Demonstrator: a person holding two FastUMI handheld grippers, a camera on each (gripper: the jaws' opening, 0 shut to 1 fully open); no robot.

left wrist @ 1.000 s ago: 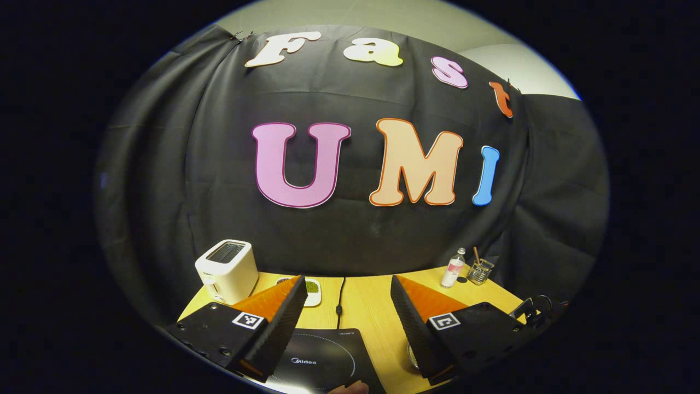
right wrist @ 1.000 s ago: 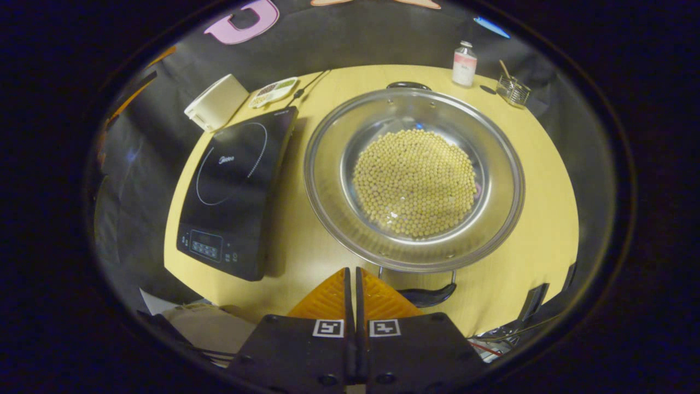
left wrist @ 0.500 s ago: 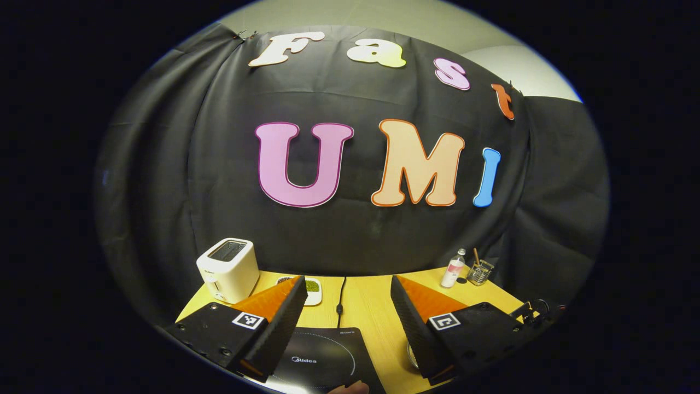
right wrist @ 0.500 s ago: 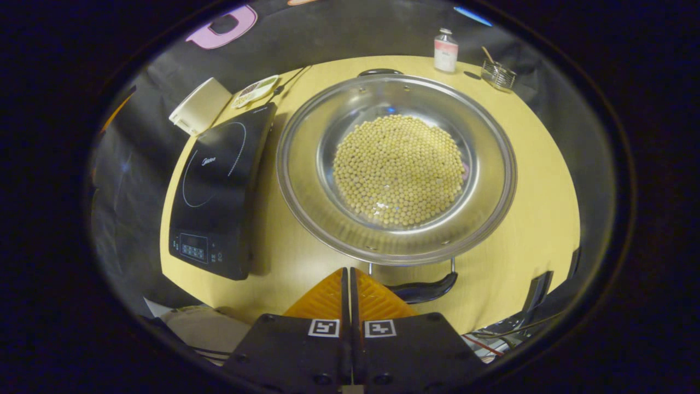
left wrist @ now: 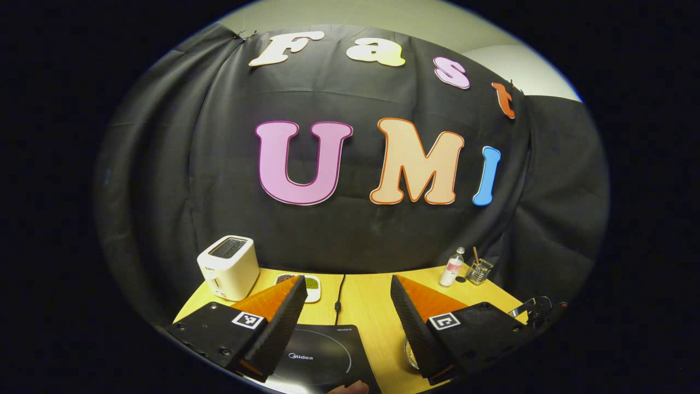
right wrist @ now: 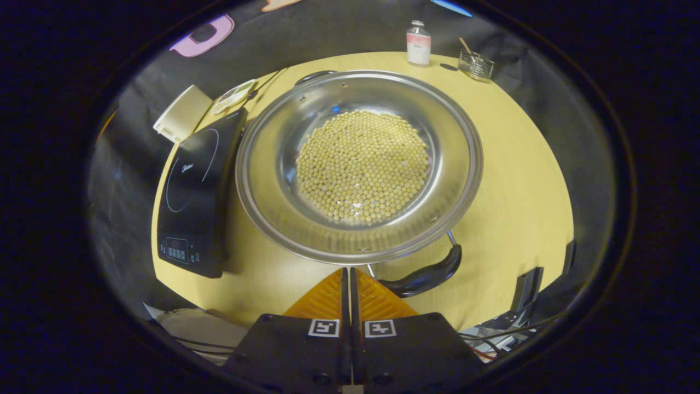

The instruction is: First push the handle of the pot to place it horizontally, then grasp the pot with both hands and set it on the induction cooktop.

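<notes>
In the right gripper view a wide steel pot (right wrist: 273, 180) holding yellow beans (right wrist: 362, 166) rests on the yellow table (right wrist: 525, 180). Its near black handle (right wrist: 424, 275) angles down to the right; the far handle (right wrist: 314, 77) pokes out at the back left. My right gripper (right wrist: 348, 272) is shut, its tips just left of the near handle and touching or nearly touching it. The black induction cooktop (right wrist: 191, 191) lies left of the pot. In the left gripper view my left gripper (left wrist: 347, 290) is open above the cooktop (left wrist: 320, 358), and a sliver of the pot (left wrist: 409, 355) peeks out beside its right finger.
At the back left stand a white toaster (left wrist: 229, 267) (right wrist: 180, 113) and a small dish of food (left wrist: 310, 285) (right wrist: 232, 96). A small bottle (right wrist: 418, 42) (left wrist: 453, 268) and a glass cup (right wrist: 477, 64) (left wrist: 479, 271) sit at the back right. The cooktop's cord (left wrist: 339, 298) runs to the wall.
The pot has turned: its near handle swung to the right and its far handle to the left, with the shut right gripper beside the near handle. The left gripper barely moved.
</notes>
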